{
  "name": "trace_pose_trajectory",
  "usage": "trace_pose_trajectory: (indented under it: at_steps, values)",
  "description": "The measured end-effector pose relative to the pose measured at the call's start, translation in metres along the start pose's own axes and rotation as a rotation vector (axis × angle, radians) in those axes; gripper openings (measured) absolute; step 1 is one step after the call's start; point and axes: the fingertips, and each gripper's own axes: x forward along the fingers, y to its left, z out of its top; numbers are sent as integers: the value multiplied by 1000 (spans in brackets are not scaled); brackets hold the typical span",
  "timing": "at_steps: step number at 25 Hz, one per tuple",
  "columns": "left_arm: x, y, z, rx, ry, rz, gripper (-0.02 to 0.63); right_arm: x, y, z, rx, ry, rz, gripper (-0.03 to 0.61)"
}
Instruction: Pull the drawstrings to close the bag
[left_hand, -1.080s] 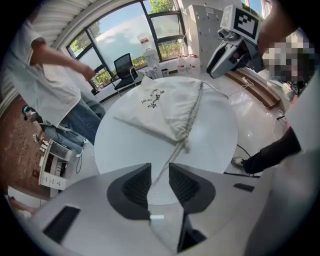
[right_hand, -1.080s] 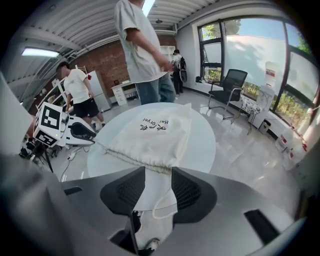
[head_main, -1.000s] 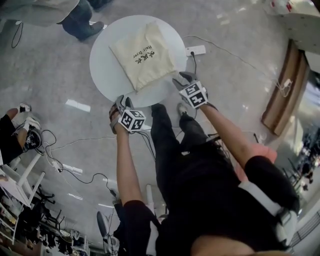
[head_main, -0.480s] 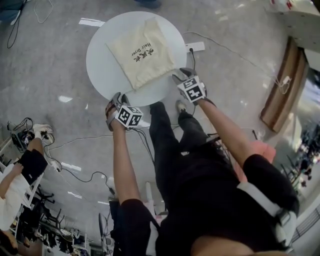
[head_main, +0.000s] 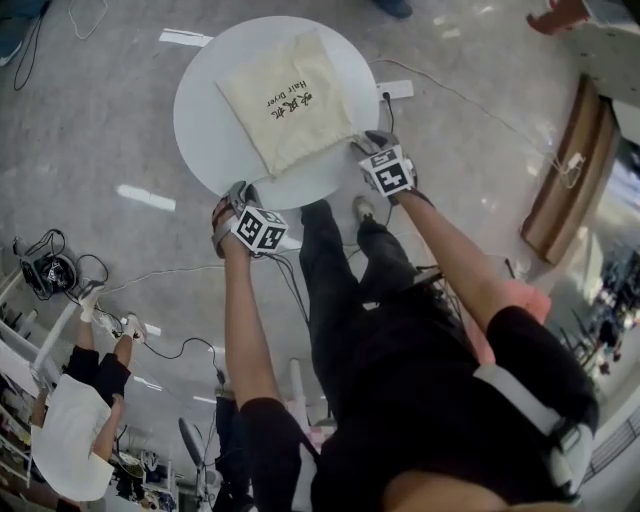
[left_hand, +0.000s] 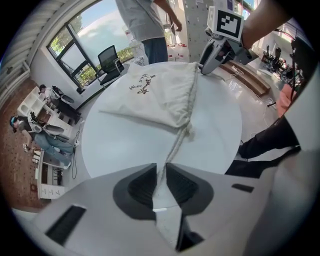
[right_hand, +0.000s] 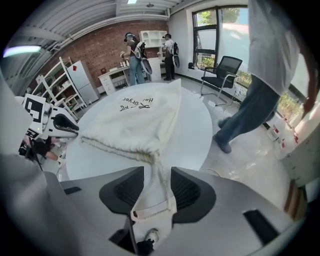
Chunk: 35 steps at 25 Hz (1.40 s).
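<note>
Bag (head_main: 283, 100) cream, flat, left jaws closing round drawstring (left_hand: 172, 150), right jaws wide round other drawstring (right_hand: 155, 167)

The person wears a black short-sleeved top (head_main: 430, 400) and black trousers (head_main: 335, 275). The left gripper (head_main: 240, 190) and right gripper (head_main: 375, 140) are grey with dark ribbed pads (right_hand: 187, 192), each bearing a white cube (head_main: 261, 229) of black square markers.

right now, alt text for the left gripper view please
The left gripper, jaws closing, straddles a cream drawstring that runs across a round white table to a cream drawstring bag with black print. The right gripper sits at the bag's far corner, and a person stands beyond the table.
</note>
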Motion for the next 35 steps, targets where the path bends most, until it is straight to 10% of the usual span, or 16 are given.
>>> trace_pose_trajectory:
  at_steps: [17, 19, 35]
  values:
    - [2, -8, -1, 13, 55, -14, 9, 0, 1, -2, -27, 12, 18, 92]
    - [2, -7, -1, -14, 62, -32, 8, -1, 5, -3, -42, 19, 13, 7]
    - [-42, 16, 4, -335, -78, 16, 5, -31, 1, 16, 26, -66, 69, 0]
